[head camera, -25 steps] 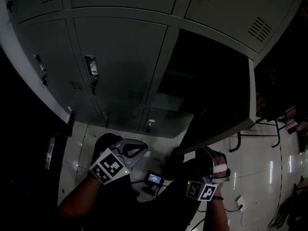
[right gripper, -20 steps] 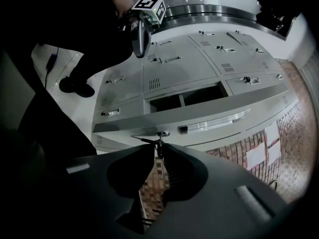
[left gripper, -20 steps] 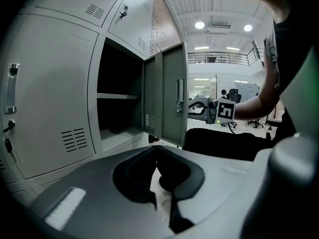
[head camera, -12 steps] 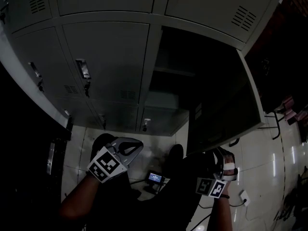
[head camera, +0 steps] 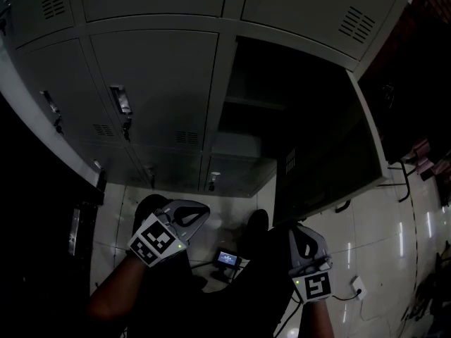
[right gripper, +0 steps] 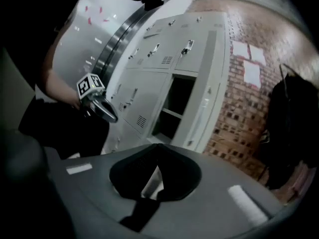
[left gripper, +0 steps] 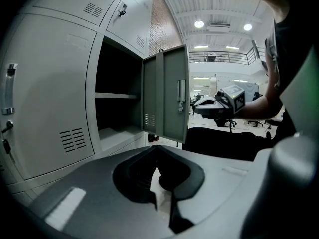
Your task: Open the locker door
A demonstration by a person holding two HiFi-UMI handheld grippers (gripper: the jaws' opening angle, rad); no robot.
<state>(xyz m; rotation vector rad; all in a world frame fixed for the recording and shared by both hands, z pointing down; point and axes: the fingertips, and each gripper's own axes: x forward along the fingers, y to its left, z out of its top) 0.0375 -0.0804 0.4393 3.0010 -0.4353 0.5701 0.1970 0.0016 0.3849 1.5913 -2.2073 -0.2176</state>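
The grey locker bank fills the head view, and one middle compartment [head camera: 257, 118] stands open and dark inside. Its door [head camera: 331, 160] is swung out to the right, edge-on to me. My right gripper [head camera: 299, 231] is low at the right, below the door's bottom edge and clear of it, jaws shut on nothing. My left gripper [head camera: 203, 211] is held low at the left, also shut and empty. In the left gripper view the open door [left gripper: 167, 98] and the right gripper [left gripper: 202, 105] show beyond my shut left gripper [left gripper: 157, 147]. The right gripper view has the right gripper [right gripper: 158, 146] shut, facing the open compartment [right gripper: 174, 108].
Closed locker doors with handles [head camera: 121, 104] lie left of and above the open one. A small device with a lit screen [head camera: 227, 260] sits on the tiled floor between my feet. A brick wall [right gripper: 239, 113] and a hanging dark coat [right gripper: 294, 118] are right of the lockers.
The door swung wider to the right. My right gripper left the door's lower edge, dropped back toward me and turned, and its jaws shut. The left gripper stayed where it was.
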